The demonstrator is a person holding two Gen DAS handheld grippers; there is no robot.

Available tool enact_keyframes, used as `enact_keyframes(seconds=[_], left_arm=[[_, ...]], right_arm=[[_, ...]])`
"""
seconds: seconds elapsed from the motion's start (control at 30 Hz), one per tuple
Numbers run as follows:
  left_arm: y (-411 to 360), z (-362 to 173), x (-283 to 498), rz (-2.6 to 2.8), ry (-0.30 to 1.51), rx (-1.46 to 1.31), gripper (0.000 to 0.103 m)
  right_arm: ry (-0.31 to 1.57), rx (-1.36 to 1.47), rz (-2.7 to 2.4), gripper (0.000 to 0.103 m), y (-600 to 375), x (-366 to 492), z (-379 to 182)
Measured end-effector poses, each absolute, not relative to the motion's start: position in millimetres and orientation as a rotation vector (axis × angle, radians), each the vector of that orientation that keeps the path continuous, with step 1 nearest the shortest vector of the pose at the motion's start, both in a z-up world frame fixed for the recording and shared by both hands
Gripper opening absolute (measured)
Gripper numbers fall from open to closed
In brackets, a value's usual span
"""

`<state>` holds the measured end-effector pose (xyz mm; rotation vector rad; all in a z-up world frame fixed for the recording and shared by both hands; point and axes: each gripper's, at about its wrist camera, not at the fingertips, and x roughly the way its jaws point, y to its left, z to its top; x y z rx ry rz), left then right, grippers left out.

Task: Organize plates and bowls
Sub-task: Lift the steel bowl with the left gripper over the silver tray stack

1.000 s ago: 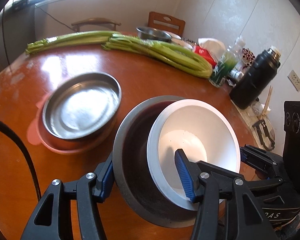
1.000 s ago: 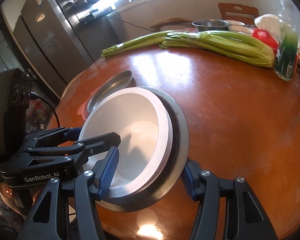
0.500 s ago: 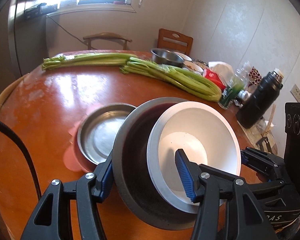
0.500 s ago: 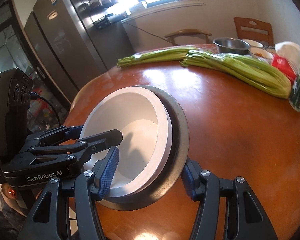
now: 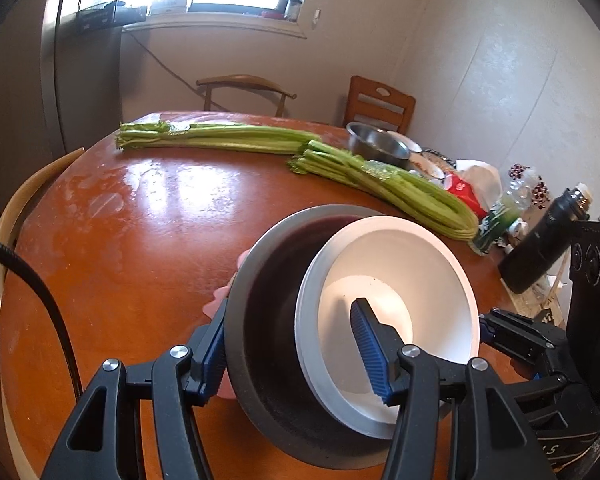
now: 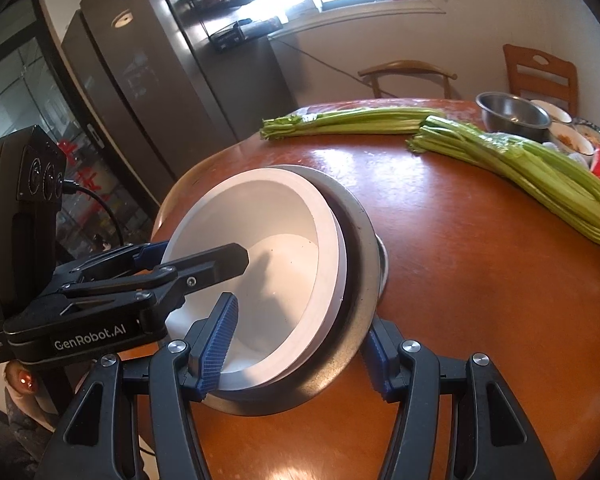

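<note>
Both grippers have carried the nested pair across the table (image 5: 140, 240), so the metal plate on the pink one, clear to the left a second ago, is now almost hidden under the load; only a pink edge (image 5: 216, 304) shows. Left gripper (image 5: 292, 344) pinches the near rims of the grey metal bowl (image 5: 268, 320) and the white bowl (image 5: 400, 280) nested in it, one pad outside the grey wall, one inside the white. Right gripper (image 6: 300, 344) clamps the same stack from the opposite side.

Step in hand: transport of the stack, held above the table, over the plate pile. Next move likely calls for levelling, centring and lowering both hands together, then releasing.

Bowls are round, no long axis; mouths face up, tipped toward the cameras. White bowl sits off-centre in the grey one.
</note>
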<state>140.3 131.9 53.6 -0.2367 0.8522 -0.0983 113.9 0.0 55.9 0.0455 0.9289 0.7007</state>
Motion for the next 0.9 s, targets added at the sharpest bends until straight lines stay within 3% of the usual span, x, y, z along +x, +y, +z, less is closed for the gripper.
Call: enact_keyframes(seconds=[0.9], left_arm=[[151.1,-2.0,181.6,-0.068,0.962,-0.258,0.057]], right_arm=[[1.014,0.055,0.704,0.061,12.7,145.2,12.6]])
